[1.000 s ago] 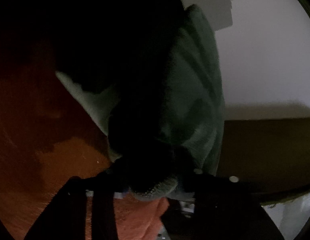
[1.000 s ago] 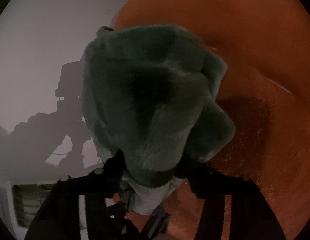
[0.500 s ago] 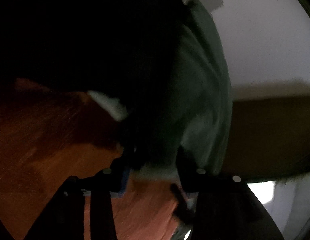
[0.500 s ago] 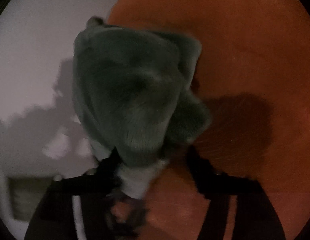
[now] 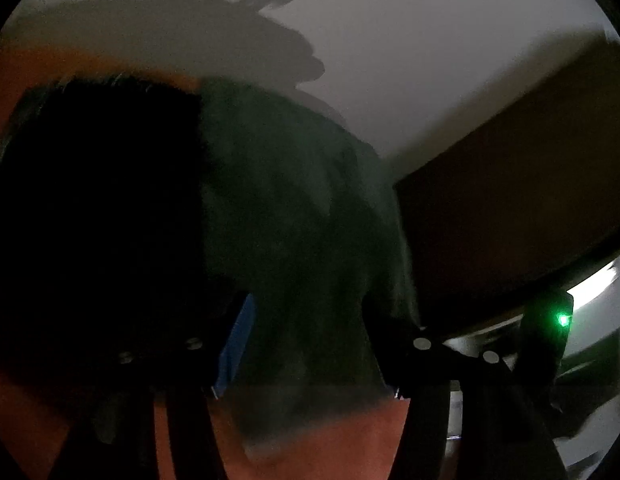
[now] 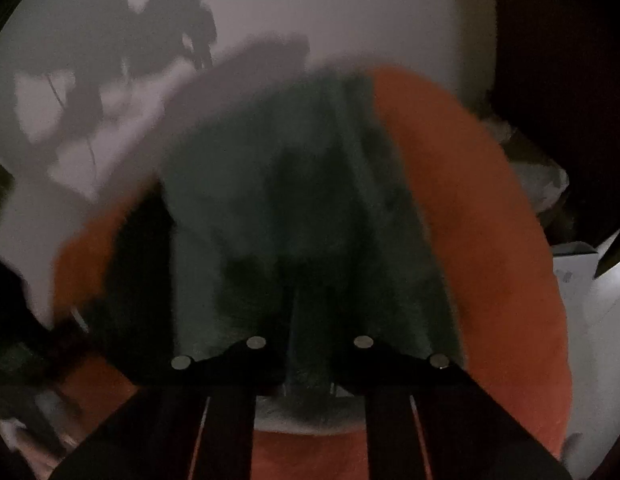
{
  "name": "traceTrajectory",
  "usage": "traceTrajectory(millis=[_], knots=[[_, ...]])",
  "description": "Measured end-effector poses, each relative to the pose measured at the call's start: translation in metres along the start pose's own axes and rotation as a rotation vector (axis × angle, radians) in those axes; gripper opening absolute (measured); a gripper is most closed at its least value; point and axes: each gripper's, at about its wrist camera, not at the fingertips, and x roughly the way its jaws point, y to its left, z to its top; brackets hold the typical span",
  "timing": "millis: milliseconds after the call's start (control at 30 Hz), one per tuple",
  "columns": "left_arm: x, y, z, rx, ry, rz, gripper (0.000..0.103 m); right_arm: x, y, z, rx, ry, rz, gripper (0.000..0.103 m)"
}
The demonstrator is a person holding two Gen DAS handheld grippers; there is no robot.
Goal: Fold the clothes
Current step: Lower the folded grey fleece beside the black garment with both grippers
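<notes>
Both grippers are rising since a second ago, wrists rolling. Left gripper (image 5: 305, 344) is spreading around the green fleece garment (image 5: 293, 208); right gripper (image 6: 310, 344) is closing, pinching fleece stretching toward twelve o'clock over the orange surface (image 6: 478, 240).

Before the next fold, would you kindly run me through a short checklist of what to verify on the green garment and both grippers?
1. Right gripper pinching the green fleece garment: ok, jaws closing narrowly on fabric.
2. Left gripper gripping the garment: not ok, jaws wide and opening, fabric only lying between them.
3. Orange blanket under the garment: ok, visible around it.
4. Garment lying flat: cannot tell, the pictures are dark and blurred.
5. Garment edges aligned: cannot tell.
</notes>
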Motion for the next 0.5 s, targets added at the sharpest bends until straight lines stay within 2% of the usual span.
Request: traceTrajectory(millis=[67,167,233,333,367,400,433,500], knots=[[0.031,-0.004,-0.004,0.046,0.067,0.115,0.058,0.014,-0.011,-0.002,0.012,0.040,-0.064,0.004],[0.031,0.015,-0.027,-0.006,0.130,0.092,0.058,0.018,-0.029,-0.002,0.081,0.069,-0.127,0.004],[0.006,0.027,-0.051,-0.057,0.102,0.062,0.058,0.007,-0.034,0.009,0.133,0.085,-0.075,0.007],[-0.018,0.034,-0.074,-0.147,0.077,-0.006,0.059,-0.020,0.004,0.042,-0.010,0.037,0.058,0.007],[-0.020,0.033,-0.079,-0.167,0.068,-0.036,0.061,-0.019,0.023,0.053,-0.078,0.054,0.096,0.019],[-0.021,0.031,-0.083,-0.184,0.059,-0.069,0.064,-0.015,0.044,0.066,-0.146,0.074,0.121,0.042],[-0.020,0.029,-0.084,-0.188,0.051,-0.063,0.065,-0.005,0.068,0.080,-0.210,0.089,0.119,0.050],[-0.013,0.025,-0.086,-0.198,0.046,-0.054,0.065,0.020,0.106,0.096,-0.303,0.151,0.088,0.053]])
